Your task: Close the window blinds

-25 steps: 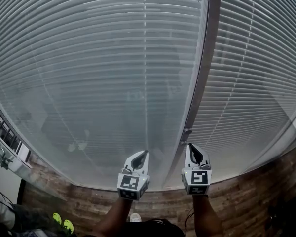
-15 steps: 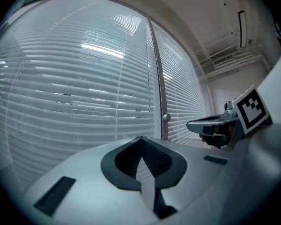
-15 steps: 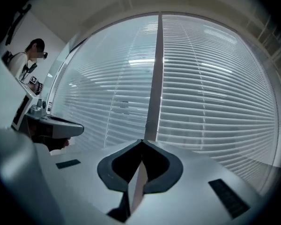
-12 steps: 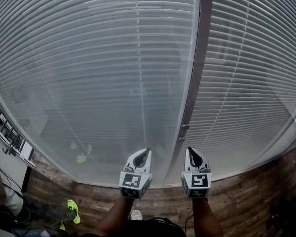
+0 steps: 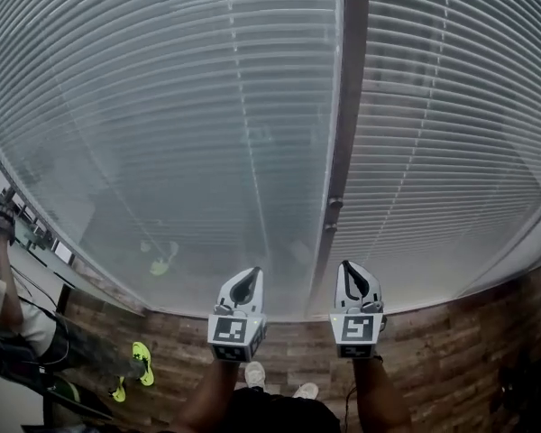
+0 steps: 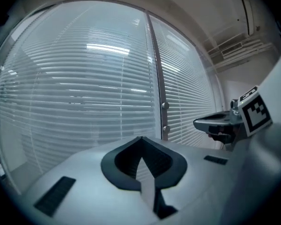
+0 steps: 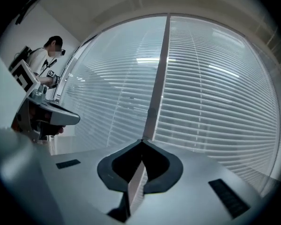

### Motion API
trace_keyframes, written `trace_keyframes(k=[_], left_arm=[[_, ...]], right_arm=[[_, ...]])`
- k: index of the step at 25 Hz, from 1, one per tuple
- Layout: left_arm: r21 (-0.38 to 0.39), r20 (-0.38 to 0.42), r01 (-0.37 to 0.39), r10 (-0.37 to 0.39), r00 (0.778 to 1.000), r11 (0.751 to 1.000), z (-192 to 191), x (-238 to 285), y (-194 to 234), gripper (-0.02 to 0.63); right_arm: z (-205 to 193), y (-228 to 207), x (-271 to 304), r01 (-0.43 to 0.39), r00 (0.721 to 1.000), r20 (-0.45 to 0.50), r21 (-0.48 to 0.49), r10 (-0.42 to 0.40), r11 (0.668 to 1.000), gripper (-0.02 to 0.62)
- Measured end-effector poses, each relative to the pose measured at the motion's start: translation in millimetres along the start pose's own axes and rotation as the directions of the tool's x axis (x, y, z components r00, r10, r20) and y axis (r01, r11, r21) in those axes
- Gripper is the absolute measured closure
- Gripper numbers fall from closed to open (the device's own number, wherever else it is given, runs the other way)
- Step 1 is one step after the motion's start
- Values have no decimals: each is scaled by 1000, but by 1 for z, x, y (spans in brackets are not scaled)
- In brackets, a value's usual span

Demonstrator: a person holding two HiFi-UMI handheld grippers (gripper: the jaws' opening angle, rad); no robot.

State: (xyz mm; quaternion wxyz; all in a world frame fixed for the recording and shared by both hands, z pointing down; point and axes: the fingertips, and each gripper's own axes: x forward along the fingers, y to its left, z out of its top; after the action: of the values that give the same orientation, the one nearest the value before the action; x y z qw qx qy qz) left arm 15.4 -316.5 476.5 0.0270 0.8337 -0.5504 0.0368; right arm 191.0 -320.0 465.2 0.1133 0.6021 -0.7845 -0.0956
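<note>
Our left gripper (image 6: 141, 143) has its jaws pressed together to a point, with nothing between them. Our right gripper (image 7: 141, 144) is the same: jaws closed tight and empty. In the head view we hold both side by side at the lower centre of the frame, pointing at the window and apart from it.

The window blinds (image 5: 162, 115) fill the whole upper part of that view. One wide panel of horizontal slats takes the left and centre, and another takes the right. A dark vertical post (image 5: 348, 106) runs between them. Two small round knobs (image 5: 333, 204) sit one above the other on the post, above and between the two grippers.

Below the blinds, a band of wood-plank floor (image 5: 451, 350) crosses the bottom of the frame. At the lower left another person (image 5: 18, 323) is in view, wearing neon-yellow shoes (image 5: 142, 363). In the right gripper view this person stands at the upper left, beyond the left gripper.
</note>
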Motion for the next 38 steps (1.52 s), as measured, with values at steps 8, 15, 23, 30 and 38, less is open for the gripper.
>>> trace_keyframes(k=[8,15,23,30,38], left_arm=[[4,-52,-28,28,998,1000,-18,-20,-5,606],[5,-27,-21,21,999,1000,-26,-40,-8,606],[9,-7,6,-6,1000,1000,-26,-97,3,606],[-13,31,3,-3,1000,1000,-25,-165,19,606],[-15,56,-2,2,998,1000,-30,-242,25,606]], right_arm=[[-6,19,-11,-63,998,22,33,63,997,592],[8,51,-27,-111,992,64,110,104,988,592],[13,83,-66,-46,997,70,111,39,993,592],[25,123,-115,-1,999,46,80,-2,997,592],[40,175,-182,61,996,65,-82,-56,995,592]])
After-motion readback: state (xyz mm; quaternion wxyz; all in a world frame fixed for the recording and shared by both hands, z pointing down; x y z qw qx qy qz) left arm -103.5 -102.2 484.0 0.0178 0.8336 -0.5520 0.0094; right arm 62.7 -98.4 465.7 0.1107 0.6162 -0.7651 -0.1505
